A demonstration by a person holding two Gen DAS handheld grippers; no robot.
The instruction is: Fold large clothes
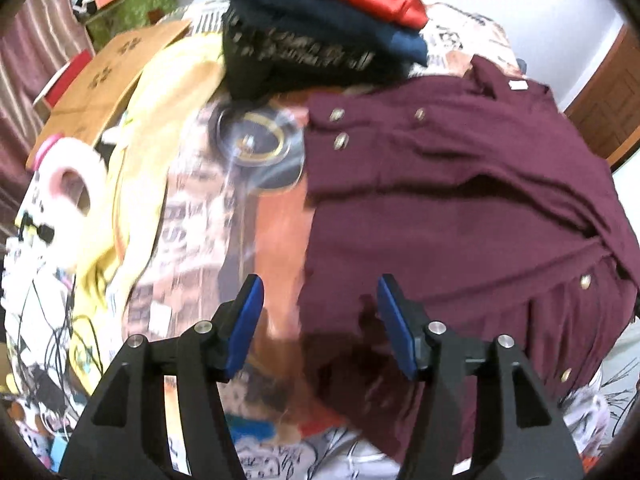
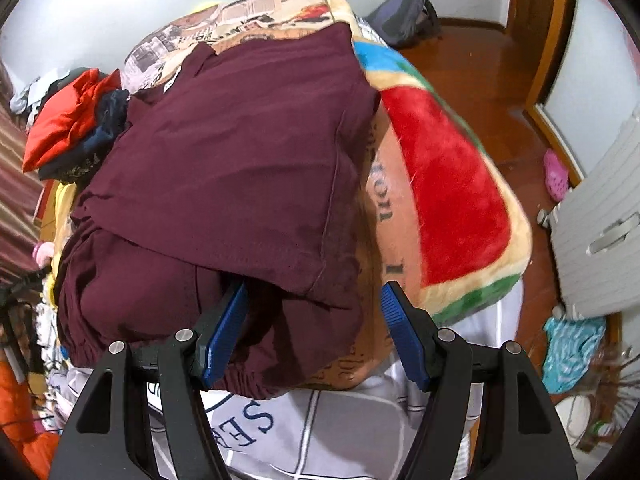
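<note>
Two tongs hang over the bed, both pointing steeply down, and neither grasps anything. The left tongs [image 1: 320,320] stand released, blue pads apart, over the near left edge of the maroon button-front garment [image 1: 460,208]; only that edge and the printed bedspread [image 1: 192,208] show between the pads, with no cloth pinched. The right tongs [image 2: 314,330] are also spread wide. Their left pad sits tucked under the near edge of the garment's folded-over upper layer [image 2: 240,152], while the right pad stands off the cloth, over the bedspread beside the garment's right edge; the pads do not press on the fabric.

Outward from there, the garment lies partly folded in the middle of the bed, collar and label at the far end, elastic hem bunched at the near end, so its long axis runs near to far, away from both tongs. In my judgement the coming move turns on this: the hem is the nearest part to both hands, the right tongs already at the folded layer, the left tongs at the left edge, so the near end would be carried toward the far collar.

Farther left sits a stack of folded clothes [image 1: 328,20], red on navy on black, and right of the garment a watermelon-print blanket [image 2: 452,184].
</note>
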